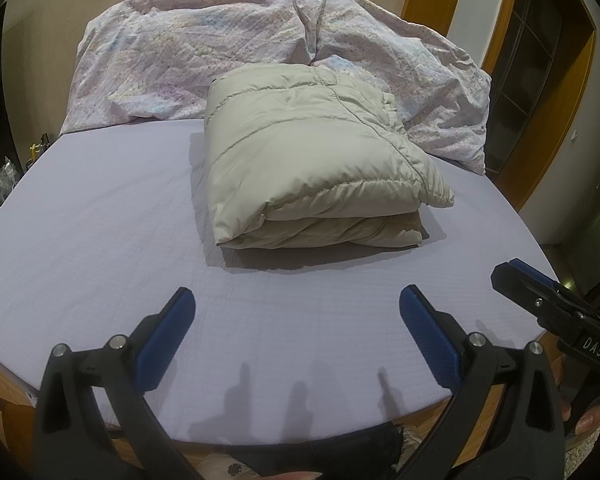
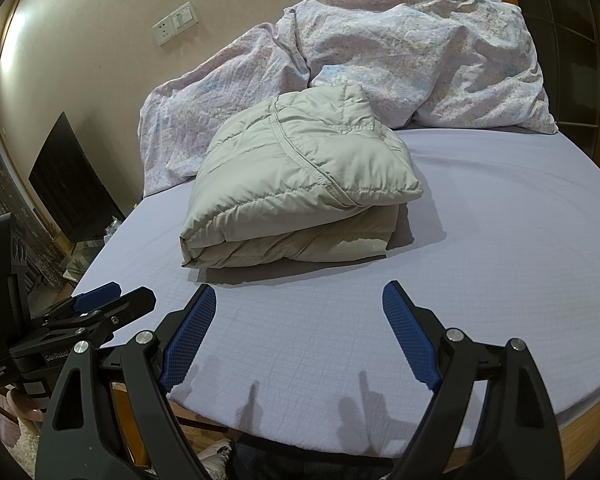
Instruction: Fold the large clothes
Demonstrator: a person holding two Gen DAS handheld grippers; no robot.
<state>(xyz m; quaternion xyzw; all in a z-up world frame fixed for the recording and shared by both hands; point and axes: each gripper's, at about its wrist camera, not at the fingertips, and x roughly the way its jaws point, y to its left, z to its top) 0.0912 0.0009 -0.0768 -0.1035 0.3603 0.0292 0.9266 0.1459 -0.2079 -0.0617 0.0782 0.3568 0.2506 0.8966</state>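
Now I am holding both grippers, left gripper (image 1: 296, 304) and right gripper (image 2: 300, 300), fingers released and empty, over the bed's (image 1: 100, 240) near edge; the folded jacket (image 1: 312, 152) is lying mid-bed, by the far-edge duvet (image 1: 180, 52), needing only squaring.

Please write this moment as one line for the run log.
jacket: folded, on bed | left gripper: open, empty | right gripper: open, empty | both short of jacket

Beige puffer jacket (image 1: 312, 152), quilted, folded into thick rectangular bundle, layers stacked, folded edge toward camera. Lies flat mid-bed on lavender sheet (image 1: 100, 240), far end touching or maybe just short of crumpled floral duvet (image 1: 180, 60).
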